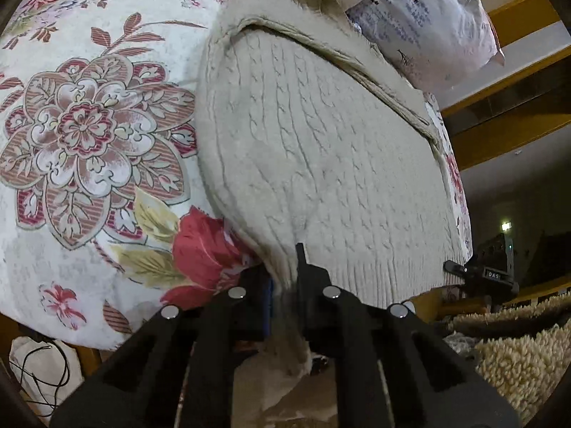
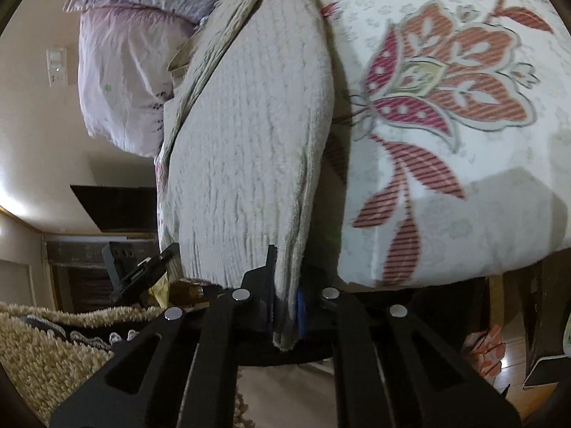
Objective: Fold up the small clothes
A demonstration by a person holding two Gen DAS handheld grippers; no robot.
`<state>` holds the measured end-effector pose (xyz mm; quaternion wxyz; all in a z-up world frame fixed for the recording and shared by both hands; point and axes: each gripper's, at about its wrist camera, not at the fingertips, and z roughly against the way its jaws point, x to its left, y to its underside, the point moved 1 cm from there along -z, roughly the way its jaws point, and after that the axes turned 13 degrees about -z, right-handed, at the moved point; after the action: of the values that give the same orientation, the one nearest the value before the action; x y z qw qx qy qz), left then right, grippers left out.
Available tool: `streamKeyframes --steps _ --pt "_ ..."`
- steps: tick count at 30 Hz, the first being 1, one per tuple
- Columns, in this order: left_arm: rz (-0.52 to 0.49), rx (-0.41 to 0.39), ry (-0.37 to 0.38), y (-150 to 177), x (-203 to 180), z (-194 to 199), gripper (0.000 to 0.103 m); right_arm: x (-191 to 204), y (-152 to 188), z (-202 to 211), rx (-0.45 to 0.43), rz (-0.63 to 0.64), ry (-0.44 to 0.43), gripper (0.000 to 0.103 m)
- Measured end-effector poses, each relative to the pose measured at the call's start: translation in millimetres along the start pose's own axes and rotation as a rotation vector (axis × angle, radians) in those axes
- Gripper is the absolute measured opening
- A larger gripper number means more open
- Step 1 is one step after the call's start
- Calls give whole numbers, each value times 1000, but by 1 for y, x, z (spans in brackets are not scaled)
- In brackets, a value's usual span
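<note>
Sweater: cream cable-knit, thick and soft, with vertical rope-like ribs and a finer ribbed hem along the near edge; it lies spread on the bed, its hem at the bed's edge.
Sweater from the right: the same knit seen edge-on, a long rounded slab with a doubled side seam running down to the tongs.
Left gripper: matte black, angular arms with round silver bolts; its tongs are clamped together on a hem corner, the knit bunched into a narrow tuck between them and hanging below.
Right gripper: same black build, a blue pad showing on the inner face; its tongs are pinched on the other hem corner, a thick fold of knit squeezed flat between them.
Bedspread: smooth white cotton printed with large red and pink flowers, striped petals and pale green leaves; it bulges round under the fisheye.
Pillow: crumpled, pale pink-lilac fabric with small purple marks, lying beyond the sweater's far end.
Rug: shaggy beige pile, looped and coarse, on the floor beside the bed.
Bed frame: yellowish wood, straight planks.
</note>
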<state>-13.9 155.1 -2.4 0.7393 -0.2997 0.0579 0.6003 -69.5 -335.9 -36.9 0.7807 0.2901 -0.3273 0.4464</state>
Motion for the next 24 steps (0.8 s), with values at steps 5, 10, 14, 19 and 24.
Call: streamKeyframes --steps 5,10,14,19,24 --pt "-14 22 15 -2 4 -1 10 -2 -4 -1 7 1 5 9" --pt "-8 -92 5 -4 18 35 55 -6 -4 2 23 3 8 8" --pt "-14 -343 -292 -39 43 83 95 -7 -5 2 24 -9 4 8" --pt "-77 -569 -633 -111 84 75 101 -1 -5 1 13 4 33 8" --pt "-150 -458 -703 -163 113 41 101 4 -1 -2 -15 7 69 8"
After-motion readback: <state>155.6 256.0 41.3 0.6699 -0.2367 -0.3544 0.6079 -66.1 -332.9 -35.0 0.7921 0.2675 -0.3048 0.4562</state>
